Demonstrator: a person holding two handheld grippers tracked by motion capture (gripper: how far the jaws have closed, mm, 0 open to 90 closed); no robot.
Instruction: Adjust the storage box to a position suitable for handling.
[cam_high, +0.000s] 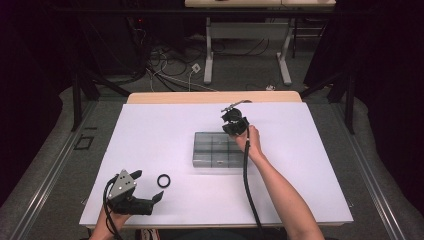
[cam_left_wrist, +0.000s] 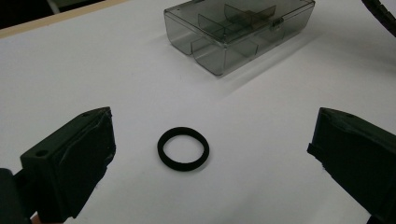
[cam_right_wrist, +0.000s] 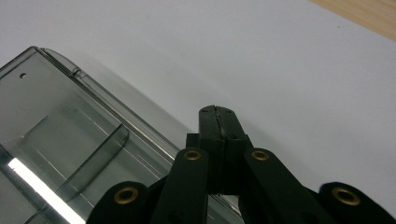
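I hold my left gripper (cam_high: 148, 186) low over the near left part of the white table sheet (cam_high: 150, 135), jaws spread wide and grasping nothing. In the left gripper view the black rubber ring (cam_left_wrist: 183, 148) lies flat on the sheet between my 2 jaws, apart from both and a little nearer the left one. From the high view the same ring (cam_high: 163, 180) sits just beyond and to the right of that gripper, near the front edge of the sheet.

My right gripper (cam_high: 233, 123) is up at the far right corner of the smoky clear plastic compartment box (cam_high: 216, 150), which rests in the middle of the sheet. In the right gripper view my 2 jaws are pressed tight together with nothing visible between them, their tips (cam_right_wrist: 217, 122) hovering beside the box's rim (cam_right_wrist: 84, 79); I cannot tell whether they touch it. The box's inner dividers (cam_left_wrist: 243, 18) show through its walls, and I see nothing inside the compartments that face me. My right hand (cam_high: 251, 140) grips the tool, and its black cable (cam_high: 248, 185) trails back along my forearm toward the near edge.
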